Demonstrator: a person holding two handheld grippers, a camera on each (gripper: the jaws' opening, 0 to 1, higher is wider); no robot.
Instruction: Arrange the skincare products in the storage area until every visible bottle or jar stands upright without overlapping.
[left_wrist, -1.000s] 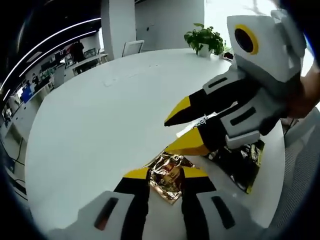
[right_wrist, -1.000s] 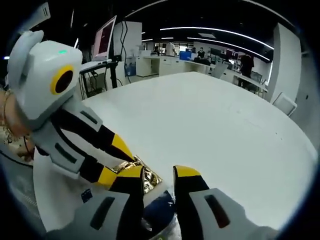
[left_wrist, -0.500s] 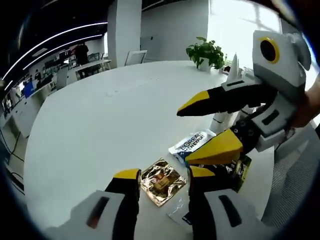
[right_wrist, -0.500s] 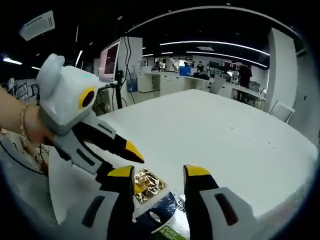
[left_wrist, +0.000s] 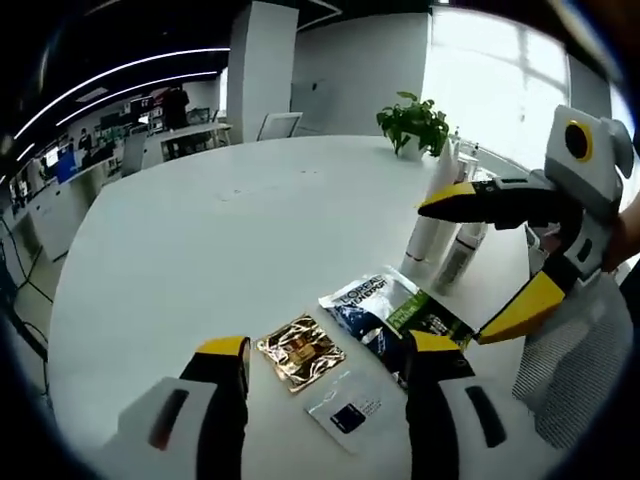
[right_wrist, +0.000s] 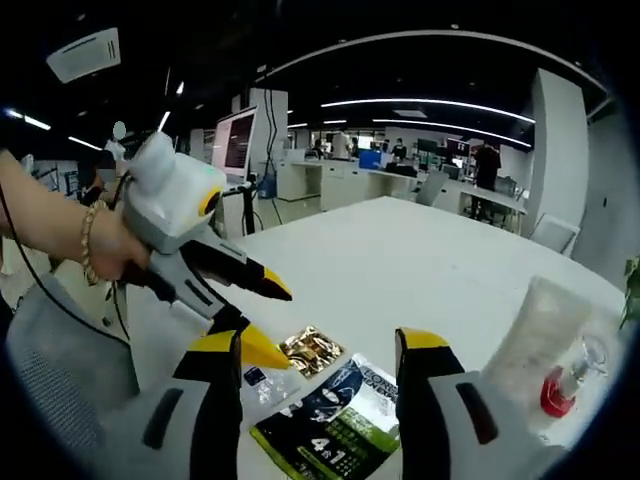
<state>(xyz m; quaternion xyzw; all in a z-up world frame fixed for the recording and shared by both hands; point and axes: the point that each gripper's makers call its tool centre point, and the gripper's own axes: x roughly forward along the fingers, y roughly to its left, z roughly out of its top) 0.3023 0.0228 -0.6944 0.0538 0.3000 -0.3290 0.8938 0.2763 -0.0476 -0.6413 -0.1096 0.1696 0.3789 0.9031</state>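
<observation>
Both the left gripper (left_wrist: 325, 350) and the right gripper (right_wrist: 325, 345) are spread, empty. Tall white plastic tube (left_wrist: 432, 215) stands at 2 o'clock on the white round table (left_wrist: 200, 230); light, slippery, topples easily: grip mid-body.

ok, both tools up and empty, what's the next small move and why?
Probably lower the open left tool onto the gold foil sachet. It lies flat on the white table right between that tool's jaws, beside the dark blue and green sachet, while the white tubes already stand upright.
</observation>
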